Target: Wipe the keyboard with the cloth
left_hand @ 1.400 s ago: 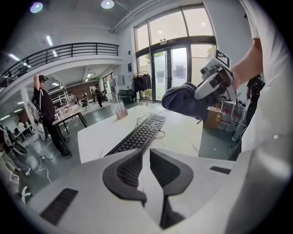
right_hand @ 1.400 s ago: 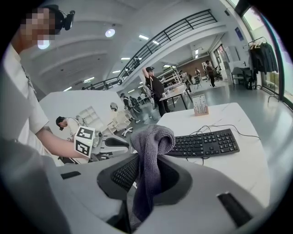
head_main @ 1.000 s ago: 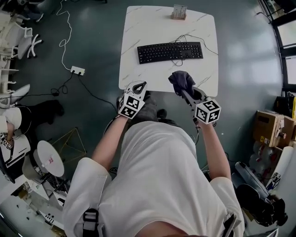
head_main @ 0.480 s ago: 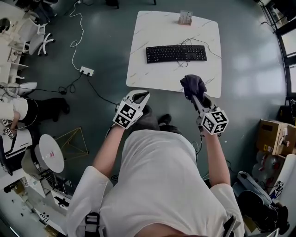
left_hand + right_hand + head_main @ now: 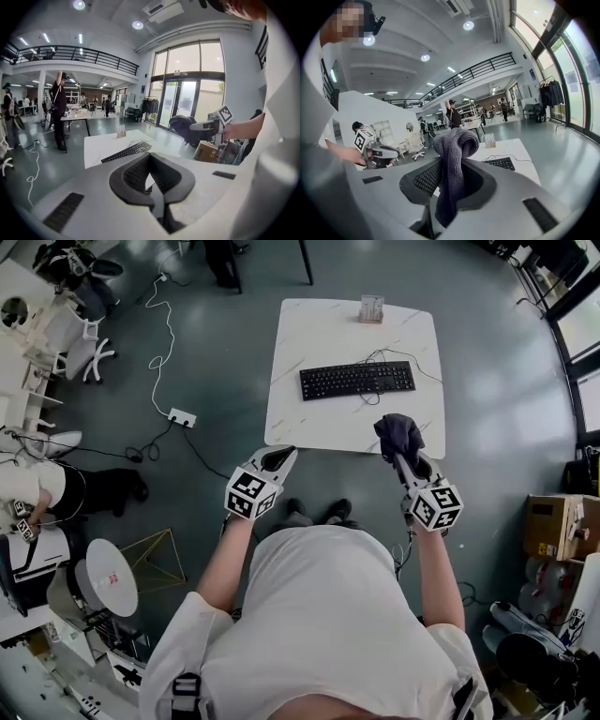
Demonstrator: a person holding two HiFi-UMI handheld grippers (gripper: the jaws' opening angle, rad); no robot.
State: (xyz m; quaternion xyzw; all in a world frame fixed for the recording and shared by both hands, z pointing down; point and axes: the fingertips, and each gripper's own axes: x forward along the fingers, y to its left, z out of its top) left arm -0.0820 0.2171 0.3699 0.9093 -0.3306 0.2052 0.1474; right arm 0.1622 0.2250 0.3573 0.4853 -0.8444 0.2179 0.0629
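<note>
Cloth [image 5: 397,430] is pinched tight in the right gripper [image 5: 401,454] and held up just short of the keyboard [image 5: 357,381], ready for wiping, while the left gripper [image 5: 279,458] is closed on nothing and held aside, further from the keyboard.

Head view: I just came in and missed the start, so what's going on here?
A person stands at a white table with a gripper in each hand. The right gripper is shut on a dark cloth, holding it up near the table's front edge. The left gripper is shut and empty, off the front left corner. The black keyboard lies on the table; the cloth is not on it yet.
</note>
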